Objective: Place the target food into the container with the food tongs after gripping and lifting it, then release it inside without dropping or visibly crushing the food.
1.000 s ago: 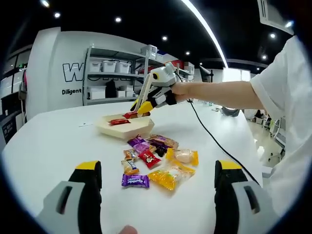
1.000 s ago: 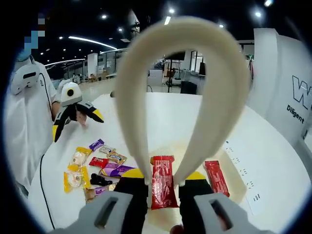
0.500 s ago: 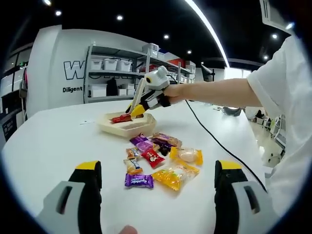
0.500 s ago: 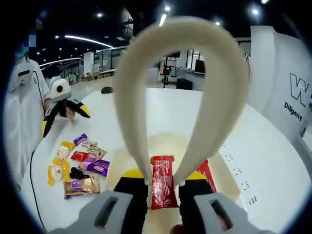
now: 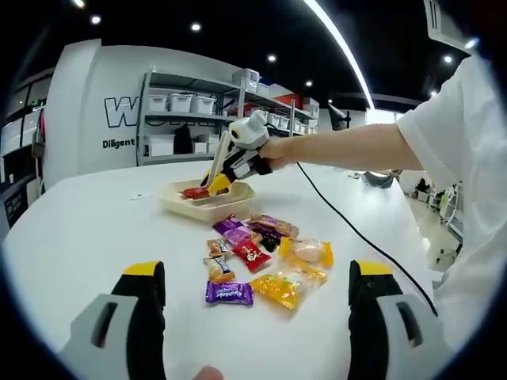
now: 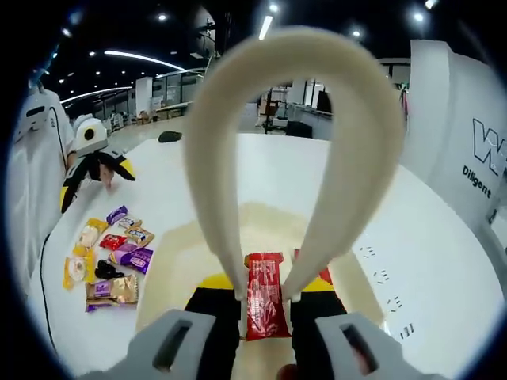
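The right gripper [image 6: 264,294] is squeezed shut on cream plastic food tongs [image 6: 290,150], whose tips pinch a red foil-wrapped candy bar [image 6: 264,305]. Below it lies the shallow beige paper tray [image 6: 178,261], with another red bar [image 6: 317,273] just beside. Releasing too high or off-centre could drop the bar over the rim. The left gripper [image 5: 252,336] hangs wide open and empty, near the loose wrapped sweets [image 5: 261,257]. Compared with a second ago, the tray sits more squarely beneath the tongs.
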The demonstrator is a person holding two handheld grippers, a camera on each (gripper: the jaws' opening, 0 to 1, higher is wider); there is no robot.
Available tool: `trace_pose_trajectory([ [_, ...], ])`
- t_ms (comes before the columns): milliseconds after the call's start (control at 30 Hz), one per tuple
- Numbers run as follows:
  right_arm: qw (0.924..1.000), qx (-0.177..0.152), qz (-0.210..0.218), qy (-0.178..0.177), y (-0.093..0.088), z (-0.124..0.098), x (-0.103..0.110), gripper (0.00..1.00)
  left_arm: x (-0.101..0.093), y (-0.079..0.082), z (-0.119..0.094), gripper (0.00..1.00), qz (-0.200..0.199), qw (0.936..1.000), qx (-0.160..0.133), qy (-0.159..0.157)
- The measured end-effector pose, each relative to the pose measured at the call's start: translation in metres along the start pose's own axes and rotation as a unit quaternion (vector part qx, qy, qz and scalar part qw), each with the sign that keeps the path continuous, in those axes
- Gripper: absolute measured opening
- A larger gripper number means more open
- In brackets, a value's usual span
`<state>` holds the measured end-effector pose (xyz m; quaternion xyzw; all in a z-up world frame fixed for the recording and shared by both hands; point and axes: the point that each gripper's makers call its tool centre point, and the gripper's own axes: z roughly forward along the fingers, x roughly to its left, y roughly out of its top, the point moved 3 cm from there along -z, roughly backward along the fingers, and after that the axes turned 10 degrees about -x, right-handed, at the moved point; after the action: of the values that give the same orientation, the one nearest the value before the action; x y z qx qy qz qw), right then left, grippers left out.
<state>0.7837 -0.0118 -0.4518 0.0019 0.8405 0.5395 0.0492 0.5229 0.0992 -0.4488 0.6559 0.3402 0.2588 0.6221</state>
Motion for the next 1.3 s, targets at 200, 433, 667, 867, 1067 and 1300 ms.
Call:
trace_pose_trajectory([
  [200, 1.0, 0.004, -0.003, 0.0, -0.003, 0.002, -0.003, 0.18, 0.001, -0.001, 0.0, 0.94, 0.0, 1.0, 0.002, 0.001],
  [433, 0.9999, 0.009, -0.005, 0.0, -0.005, 0.006, -0.007, 0.18, 0.003, -0.001, 0.0, 0.94, 0.001, 1.0, 0.005, 0.003],
  [667, 0.9998, 0.015, -0.008, 0.003, -0.008, 0.008, -0.007, 0.19, 0.004, -0.002, 0.0, 0.94, 0.001, 1.0, 0.008, 0.004],
  [867, 0.9998, 0.013, -0.012, 0.003, -0.007, 0.009, -0.008, 0.2, 0.004, -0.003, 0.0, 0.94, 0.002, 0.9999, 0.01, 0.003],
  [1067, 0.9997, 0.016, -0.019, 0.001, -0.009, 0.007, -0.009, 0.19, 0.003, -0.003, 0.001, 0.94, 0.002, 0.9999, 0.011, 0.002],
  [1300, 0.9997, 0.017, -0.02, 0.001, -0.009, 0.004, -0.011, 0.19, 0.003, -0.003, 0.0, 0.94, 0.003, 0.9999, 0.011, 0.002],
])
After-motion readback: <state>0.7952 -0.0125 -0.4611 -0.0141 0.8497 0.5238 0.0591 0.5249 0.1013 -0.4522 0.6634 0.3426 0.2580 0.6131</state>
